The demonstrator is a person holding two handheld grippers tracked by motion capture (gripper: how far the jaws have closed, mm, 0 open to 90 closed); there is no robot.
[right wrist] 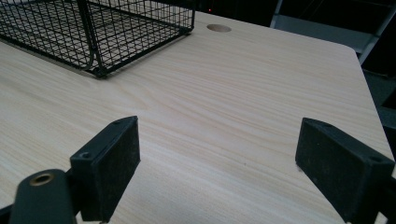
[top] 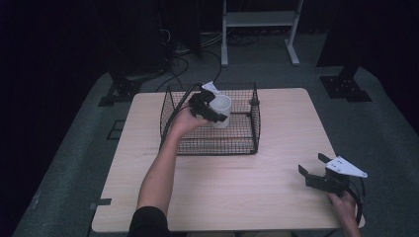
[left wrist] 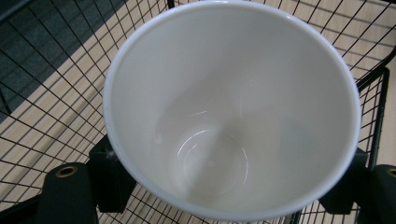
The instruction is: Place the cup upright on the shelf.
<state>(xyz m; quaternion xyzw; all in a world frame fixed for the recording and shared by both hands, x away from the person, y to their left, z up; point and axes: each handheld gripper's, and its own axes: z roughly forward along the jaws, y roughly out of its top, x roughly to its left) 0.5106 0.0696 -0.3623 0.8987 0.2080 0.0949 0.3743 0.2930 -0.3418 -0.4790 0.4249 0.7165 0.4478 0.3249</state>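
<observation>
Here the left gripper [top: 213, 109] clamps a white cup [top: 222, 109] inside the basket [top: 254, 129]; at 5 o'clock, the right gripper [top: 312, 169] gapes wide, empty.

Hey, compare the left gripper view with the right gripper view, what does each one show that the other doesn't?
Left gripper view alone: a white cup seen from above, empty inside, with the left gripper shut on it, jaws pressing its two sides, wire mesh behind it.

Right gripper view alone: the right gripper with jaws wide apart and nothing between them, over bare table, and a round hole near the far edge.

Both: the black wire basket and the light wood tabletop.
</observation>
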